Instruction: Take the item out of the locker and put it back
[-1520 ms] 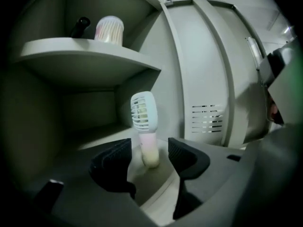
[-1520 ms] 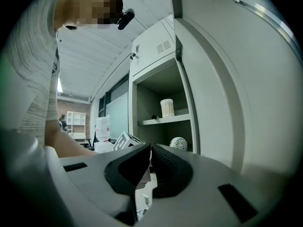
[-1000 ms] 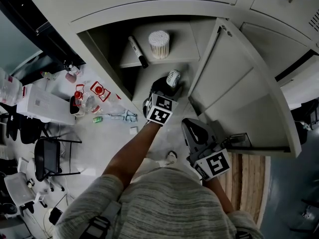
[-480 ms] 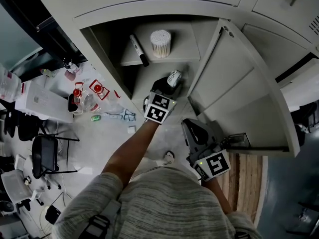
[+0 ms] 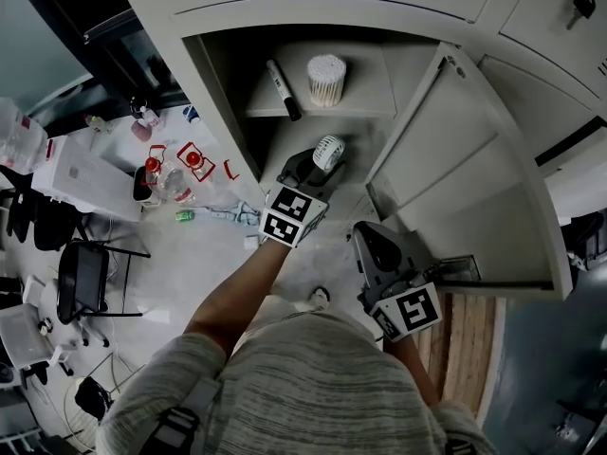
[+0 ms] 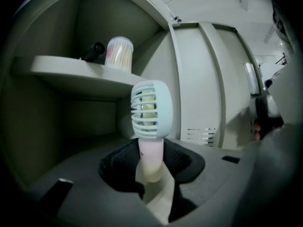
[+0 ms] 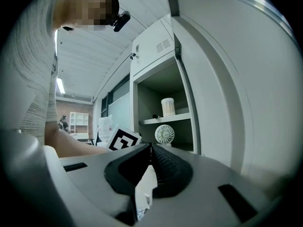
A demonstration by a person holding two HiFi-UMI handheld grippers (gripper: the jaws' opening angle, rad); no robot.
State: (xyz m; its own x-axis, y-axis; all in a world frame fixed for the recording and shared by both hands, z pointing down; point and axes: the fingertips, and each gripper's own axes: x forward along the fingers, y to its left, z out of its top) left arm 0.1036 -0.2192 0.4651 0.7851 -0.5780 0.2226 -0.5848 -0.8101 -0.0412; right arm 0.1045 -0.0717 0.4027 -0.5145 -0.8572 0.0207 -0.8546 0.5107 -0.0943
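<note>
Grips the small handheld fan (image 6: 150, 110) by its pale pink handle (image 6: 150, 155) with the left gripper (image 6: 150, 169), having just closed the jaws partway, down onto that handle. Presses both pads against the handle's sides. Holds the fan upright, with the white caged head at 12 o'clock above the jaws in the left gripper view.

In the head view, shows the fan (image 5: 328, 150) at 12 o'clock just past the tips of the left gripper (image 5: 316, 167). Sets it at the mouth of the open locker (image 5: 228, 93), in the lower compartment under the shelf (image 5: 370, 83). Cannot tell whether the foot of the handle touches the compartment floor.

Leaves two things on that shelf, at 12 o'clock from the fan: a round tub of cotton swabs (image 5: 325, 80) and a black marker (image 5: 283, 89) lying at 9 o'clock of the tub.

Has the locker door (image 5: 446, 150) swung wide open at 3 o'clock of the fan.

Holds the right gripper (image 5: 370, 240) at 4 o'clock from the left one, outside the locker and near the door's lower edge. Presses its jaws fully together on nothing, as seen in the right gripper view (image 7: 151, 150).
</note>
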